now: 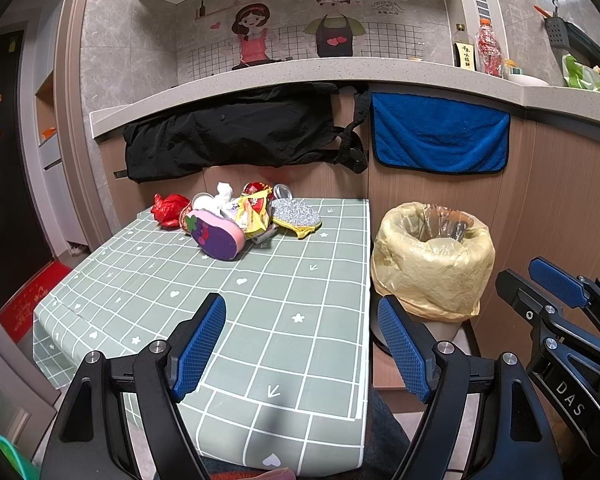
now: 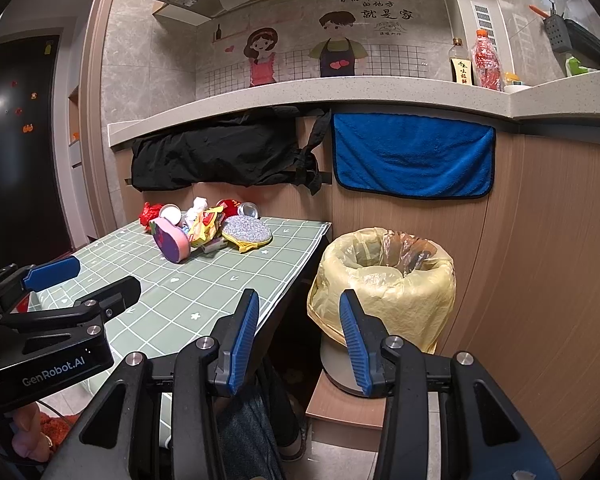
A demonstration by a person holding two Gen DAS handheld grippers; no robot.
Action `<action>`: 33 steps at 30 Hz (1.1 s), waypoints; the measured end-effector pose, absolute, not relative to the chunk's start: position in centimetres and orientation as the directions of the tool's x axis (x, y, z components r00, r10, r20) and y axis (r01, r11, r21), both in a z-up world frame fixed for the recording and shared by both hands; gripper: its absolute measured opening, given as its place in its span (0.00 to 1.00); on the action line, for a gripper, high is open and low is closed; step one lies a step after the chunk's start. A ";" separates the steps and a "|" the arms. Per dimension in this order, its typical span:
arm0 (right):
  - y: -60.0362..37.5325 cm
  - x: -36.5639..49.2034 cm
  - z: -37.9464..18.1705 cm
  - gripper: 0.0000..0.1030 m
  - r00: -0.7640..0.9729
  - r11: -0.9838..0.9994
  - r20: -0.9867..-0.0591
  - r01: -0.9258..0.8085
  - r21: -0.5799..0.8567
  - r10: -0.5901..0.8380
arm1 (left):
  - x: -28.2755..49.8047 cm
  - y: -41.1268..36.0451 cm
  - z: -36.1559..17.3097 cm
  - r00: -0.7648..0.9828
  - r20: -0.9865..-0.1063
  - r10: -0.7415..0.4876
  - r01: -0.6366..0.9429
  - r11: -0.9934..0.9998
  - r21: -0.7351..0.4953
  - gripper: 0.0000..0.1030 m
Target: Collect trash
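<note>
A pile of trash lies at the far end of the green checked table (image 1: 300,300): a red crumpled wrapper (image 1: 168,209), a purple and pink sponge (image 1: 216,234), a yellow snack wrapper (image 1: 254,212), a silver scrubber (image 1: 296,214) and white tissue (image 1: 222,194). The right wrist view shows the same sponge (image 2: 171,242) and scrubber (image 2: 246,231). A bin lined with a yellow bag (image 1: 432,256) (image 2: 384,280) stands right of the table. My left gripper (image 1: 302,344) (image 2: 108,276) hovers open over the table's near end. My right gripper (image 2: 298,336) (image 1: 518,272) is open and empty, facing the bin.
A kitchen counter (image 1: 340,70) runs behind the table, with a black cloth (image 1: 228,132) and a blue towel (image 1: 440,136) hanging from its edge. Bottles (image 1: 488,48) stand on the counter. A person's leg (image 2: 252,420) shows below the table. The bin rests on a low wooden stand (image 2: 340,408).
</note>
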State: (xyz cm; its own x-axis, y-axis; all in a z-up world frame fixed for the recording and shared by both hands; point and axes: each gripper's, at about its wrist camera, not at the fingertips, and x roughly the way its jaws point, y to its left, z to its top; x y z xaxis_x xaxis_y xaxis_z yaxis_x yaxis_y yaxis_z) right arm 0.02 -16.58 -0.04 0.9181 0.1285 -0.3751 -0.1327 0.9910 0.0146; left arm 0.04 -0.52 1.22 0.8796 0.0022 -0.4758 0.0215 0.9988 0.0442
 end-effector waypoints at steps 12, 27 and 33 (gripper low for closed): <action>-16.6 0.1 -0.1 0.39 0.917 0.991 -0.377 -0.134 0.015 0.130 | 0.0 -0.5 1.1 0.880 -0.475 0.002 0.022 0.999 0.044 0.76; -16.6 0.3 -0.2 0.39 0.914 0.990 -0.382 -0.138 0.019 0.135 | 0.1 -0.5 1.2 0.878 -0.479 -0.005 0.025 0.999 0.037 0.76; -15.1 2.7 -0.1 0.39 0.901 0.984 -0.405 -0.180 -0.019 0.157 | 1.4 2.0 1.5 0.886 -0.463 -0.014 0.016 1.000 0.001 0.76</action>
